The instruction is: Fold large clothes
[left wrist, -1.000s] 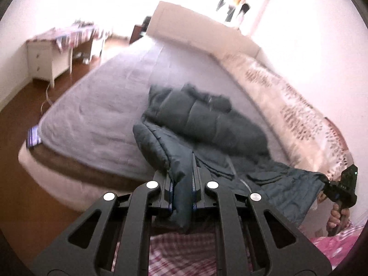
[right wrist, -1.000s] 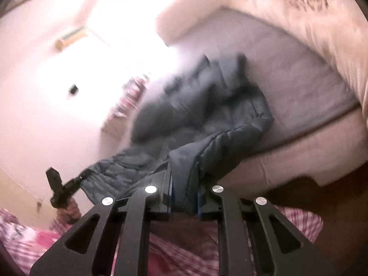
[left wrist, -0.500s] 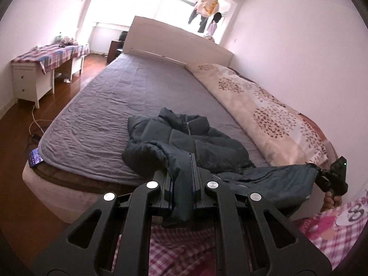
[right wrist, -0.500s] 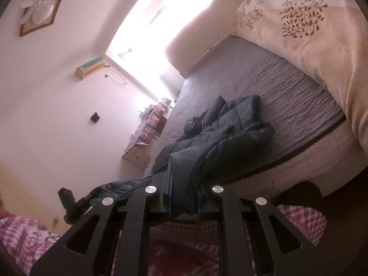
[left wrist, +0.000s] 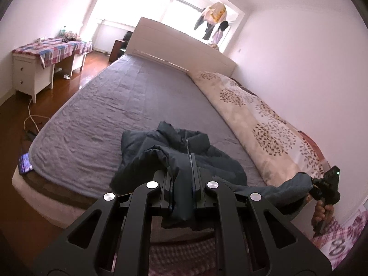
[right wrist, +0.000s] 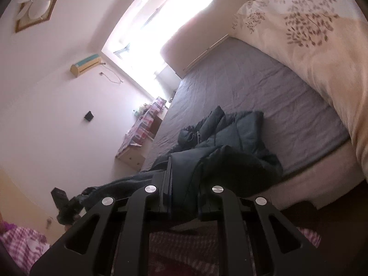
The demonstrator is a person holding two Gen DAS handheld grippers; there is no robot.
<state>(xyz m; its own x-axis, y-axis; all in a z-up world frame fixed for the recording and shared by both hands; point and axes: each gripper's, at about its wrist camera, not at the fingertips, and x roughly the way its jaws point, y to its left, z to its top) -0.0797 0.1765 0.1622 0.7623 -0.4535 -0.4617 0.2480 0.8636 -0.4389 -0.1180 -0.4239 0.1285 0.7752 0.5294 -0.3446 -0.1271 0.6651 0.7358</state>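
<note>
A dark teal puffer jacket (left wrist: 165, 142) lies bunched near the foot edge of the grey-sheeted bed (left wrist: 110, 105). My left gripper (left wrist: 181, 174) is shut on a fold of its near edge, and the cloth hangs down between the fingers. Far right in the left wrist view, a hand holds the right gripper (left wrist: 326, 184), which pinches the jacket's other end. In the right wrist view my right gripper (right wrist: 184, 179) is shut on the jacket (right wrist: 239, 133). The left gripper (right wrist: 66, 204) shows at lower left. The near edge is stretched between both grippers.
A floral duvet (left wrist: 253, 115) runs along the bed's right side by the wall. A white headboard (left wrist: 179, 43) stands at the far end. A desk with a chequered cloth (left wrist: 46, 53) stands left, with a cable on the wooden floor. A phone (left wrist: 24, 163) lies at the bed's near-left corner.
Both grippers have risen and tipped upward with the jacket's near edge in them. The edge is lifted and drawn taut between them, and more of the room shows.
</note>
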